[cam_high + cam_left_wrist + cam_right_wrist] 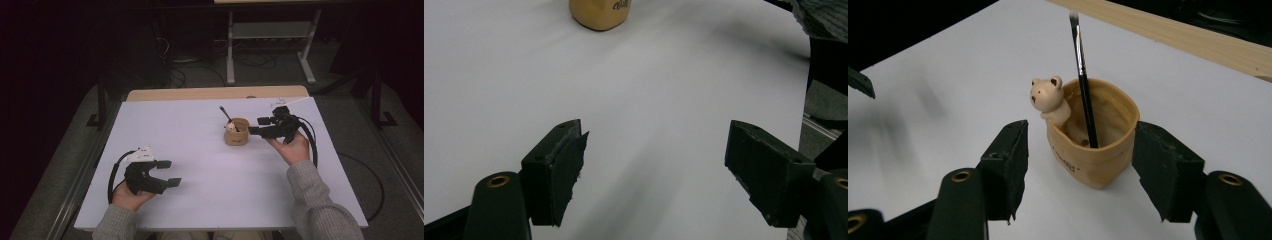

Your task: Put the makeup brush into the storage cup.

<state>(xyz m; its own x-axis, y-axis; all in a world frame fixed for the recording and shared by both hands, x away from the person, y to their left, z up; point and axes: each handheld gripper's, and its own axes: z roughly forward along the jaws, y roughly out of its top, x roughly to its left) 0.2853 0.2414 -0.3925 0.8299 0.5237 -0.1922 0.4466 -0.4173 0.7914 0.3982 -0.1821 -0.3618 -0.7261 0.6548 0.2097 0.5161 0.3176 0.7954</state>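
nearby, right hand-held gripper point(1080, 167) flanking cup point(1095, 145), untouched

1. I see dark lettering on the front of the tan cup point(1095, 150), too small to read.
2. The same cup's marking, seen from my left gripper view, stays illegible.

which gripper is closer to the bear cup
Right. The right gripper sits just beside the bear cup, jaws open either side of it without touching. The left gripper rests well away, near the table's front left, jaws open.
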